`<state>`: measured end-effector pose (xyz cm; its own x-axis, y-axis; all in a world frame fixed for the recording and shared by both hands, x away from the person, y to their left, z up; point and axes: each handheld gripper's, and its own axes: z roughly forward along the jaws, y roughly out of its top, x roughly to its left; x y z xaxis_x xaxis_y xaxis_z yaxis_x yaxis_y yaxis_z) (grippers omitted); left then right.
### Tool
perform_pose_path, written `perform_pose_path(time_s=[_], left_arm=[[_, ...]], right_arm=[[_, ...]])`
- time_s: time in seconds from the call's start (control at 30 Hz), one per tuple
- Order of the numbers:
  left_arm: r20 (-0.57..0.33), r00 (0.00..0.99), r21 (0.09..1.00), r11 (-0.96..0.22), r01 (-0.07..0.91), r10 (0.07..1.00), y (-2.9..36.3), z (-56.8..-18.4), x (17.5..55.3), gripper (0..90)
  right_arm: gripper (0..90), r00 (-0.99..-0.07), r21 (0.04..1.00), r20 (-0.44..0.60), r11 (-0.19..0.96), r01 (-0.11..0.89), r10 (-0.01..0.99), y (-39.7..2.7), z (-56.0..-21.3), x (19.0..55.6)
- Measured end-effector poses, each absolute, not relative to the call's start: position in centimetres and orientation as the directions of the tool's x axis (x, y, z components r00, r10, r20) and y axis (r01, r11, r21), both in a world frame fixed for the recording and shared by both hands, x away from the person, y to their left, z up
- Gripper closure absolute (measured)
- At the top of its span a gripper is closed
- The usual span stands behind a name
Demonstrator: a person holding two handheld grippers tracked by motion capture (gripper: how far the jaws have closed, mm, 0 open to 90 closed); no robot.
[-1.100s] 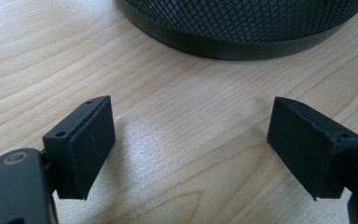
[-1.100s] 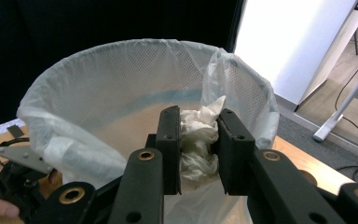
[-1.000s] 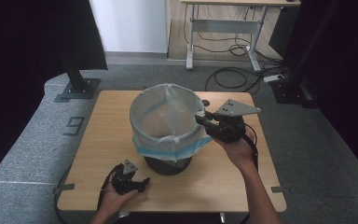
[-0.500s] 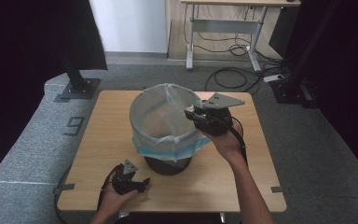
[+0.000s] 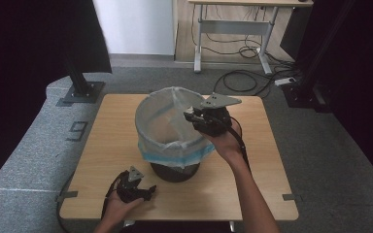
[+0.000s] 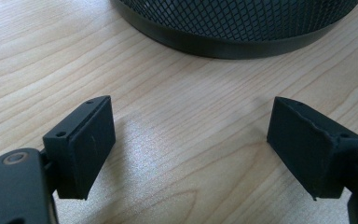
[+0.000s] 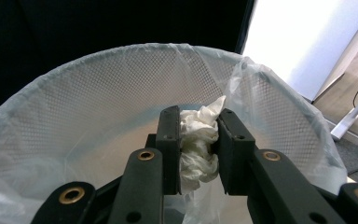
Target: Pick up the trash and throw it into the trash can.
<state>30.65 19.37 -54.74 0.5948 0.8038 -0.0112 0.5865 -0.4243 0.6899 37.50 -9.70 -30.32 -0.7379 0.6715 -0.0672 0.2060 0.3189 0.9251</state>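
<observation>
A black mesh bin (image 5: pixel 175 171) lined with a pale plastic bag (image 5: pixel 162 126) stands mid-table. My right gripper (image 5: pixel 190 115) hangs over the bin's right rim, shut on a crumpled white tissue (image 7: pixel 198 140) that bulges between its jaws above the bag's mouth (image 7: pixel 98 112). My left gripper (image 5: pixel 148 190) rests low on the table at the front left of the bin; its jaws stand wide apart (image 6: pixel 191 144) with bare wood between them and the bin's mesh base (image 6: pixel 242 23) just ahead.
The wooden table (image 5: pixel 267 165) has free surface on all sides of the bin. Beyond it lie grey floor, a black stand base (image 5: pixel 82 92) at the left, cables (image 5: pixel 252 80) and a desk frame at the back.
My right gripper has moved left with the tissue, from beside the bin's right rim to over its opening. The left gripper has stayed put.
</observation>
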Motion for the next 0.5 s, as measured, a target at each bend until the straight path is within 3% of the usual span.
perform_pose_path(time_s=[0.23,0.37,0.4,0.47,0.5], left_arm=[[-0.011,0.595,0.690,-0.425,0.586,0.804,19.4,-54.7,30.6,14.7],[-0.011,0.595,0.690,-0.424,0.587,0.804,19.4,-54.7,30.6,14.7],[-0.011,0.595,0.690,-0.425,0.586,0.804,19.4,-54.7,30.6,14.7],[-0.011,0.595,0.690,-0.425,0.586,0.804,19.4,-54.7,30.6,14.7],[-0.011,0.595,0.690,-0.425,0.586,0.804,19.4,-54.7,30.6,14.7]], right_arm=[[72.6,-0.737,0.916,-0.057,0.328,0.229,0.673,-8.7,-30.8,38.9],[65.7,-0.738,0.918,-0.059,0.327,0.224,0.672,-8.4,-31.0,39.1],[50.1,-0.730,0.916,-0.080,0.339,0.214,0.679,-8.2,-31.0,39.0],[36.4,-0.726,0.917,-0.085,0.338,0.211,0.683,-8.2,-31.1,38.8],[34.0,-0.722,0.918,-0.088,0.338,0.210,0.686,-8.3,-31.1,38.7]])
